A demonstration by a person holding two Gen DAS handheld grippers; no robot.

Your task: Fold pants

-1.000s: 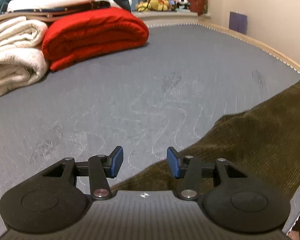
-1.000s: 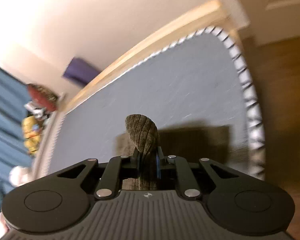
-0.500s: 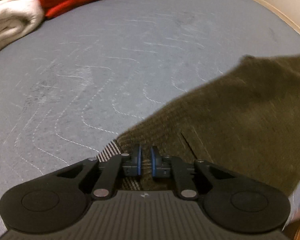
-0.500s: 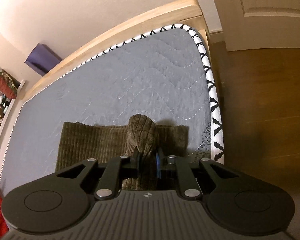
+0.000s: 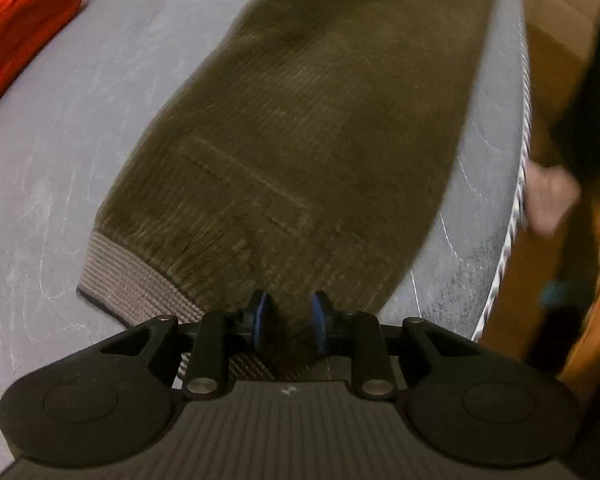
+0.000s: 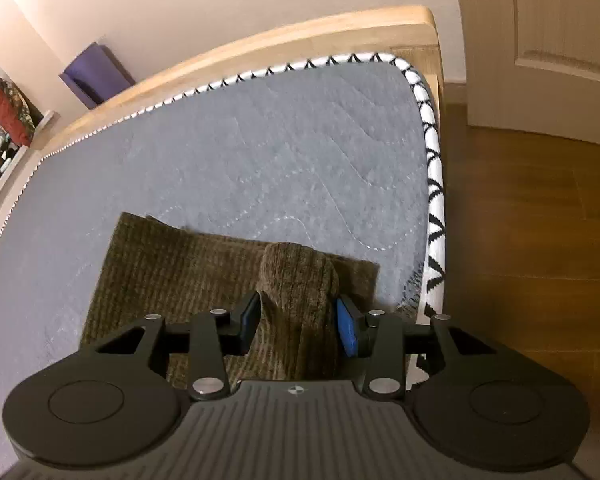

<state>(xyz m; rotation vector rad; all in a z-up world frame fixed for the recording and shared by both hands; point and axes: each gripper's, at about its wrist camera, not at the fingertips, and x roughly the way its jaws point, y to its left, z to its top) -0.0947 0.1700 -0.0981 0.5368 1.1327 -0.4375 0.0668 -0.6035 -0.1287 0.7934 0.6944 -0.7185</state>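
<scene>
Olive corduroy pants point(image 5: 300, 120) lie along the grey mattress point(image 5: 80, 120), their ribbed waistband point(image 5: 132, 280) nearest me. My left gripper point(image 5: 288, 320) points steeply down at the waist end. A bunch of the fabric fills the gap between its blue pads and tapers up into them; the jaws are opening slightly. In the right wrist view the pants point(image 6: 172, 272) lie flat near the mattress corner. An upright fold point(image 6: 296, 280) of them stands between the jaws of my right gripper point(image 6: 298, 320), which are opening and look slack around it.
A red folded blanket point(image 5: 16, 28) lies at the far left. A person's hand point(image 5: 548, 200) is beside the mattress edge. The wooden bed frame point(image 6: 260, 52), a purple block point(image 6: 96, 74), a door point(image 6: 560, 20) and wood floor point(image 6: 540, 220) surround the corner.
My left gripper dropped, rolled and closed on the waist end, then spread a little around the bunched fabric. My right gripper's jaws have widened around the fold that they pinched before.
</scene>
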